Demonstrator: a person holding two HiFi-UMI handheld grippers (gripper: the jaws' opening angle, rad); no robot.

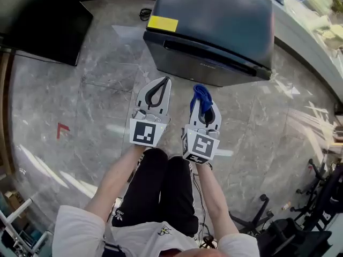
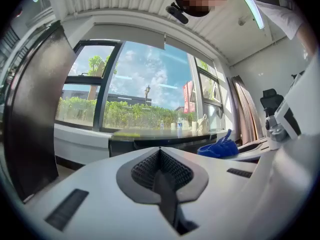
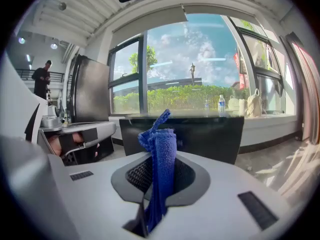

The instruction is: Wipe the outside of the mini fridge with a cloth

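Writing: the yellow sticker [image 1: 162, 23] on the mini fridge's top corner shows no print I can read, and the small lettering on the fridge front is too small to read.
Mini fridge [image 1: 214, 31]: dark, standing on the floor ahead of both claws and apart from them.
Cloth [image 3: 160, 154]: blue, upright, poking above the jaw tips.
Right claw [image 1: 204, 108]: pinching the cloth.
Left claw [image 1: 157, 93]: jaws pressed together with nothing between them.
Floor [image 1: 102, 100]: glossy grey marble with a small red arrow mark [image 1: 62, 129].
Room: a dark cabinet [image 1: 43, 20] is at the far left. Big windows [image 3: 190, 79] face hedges and sky, with a water bottle [image 3: 221, 104] on the sill.
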